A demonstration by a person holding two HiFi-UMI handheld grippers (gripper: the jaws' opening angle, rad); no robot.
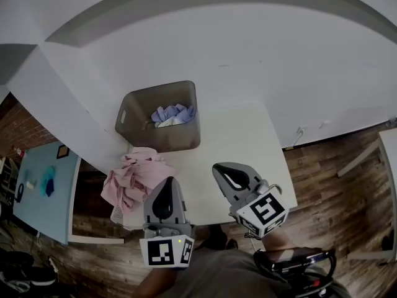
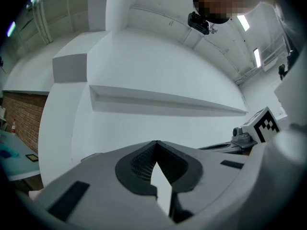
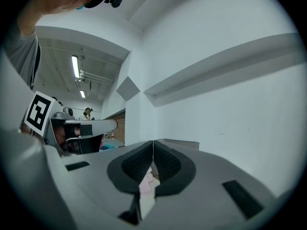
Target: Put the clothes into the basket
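Jaws pressed together on nothing, grey left gripper [image 1: 167, 185] and right gripper [image 1: 222, 171] are hovering before the grey plastic basket [image 1: 173, 138], probably needing to open for the crumpled pink garment [image 1: 133, 179] sitting just beside it.

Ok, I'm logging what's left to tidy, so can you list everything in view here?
basket: one, grey, on the far left part of the white table
clothes in basket: bundle, count unclear, lavender and white, inside the basket
pink garment: one, pink, bunched on the table's left edge in front of the basket, partly hanging over
white table: one, white, centre
side table: one, light blue, lower left, with a few small items on it
floor: brown wood planks, around the tables
left tongs: one, grey, shut and empty, at the table's near edge
right tongs: one, grey, shut and empty, beside the left tongs
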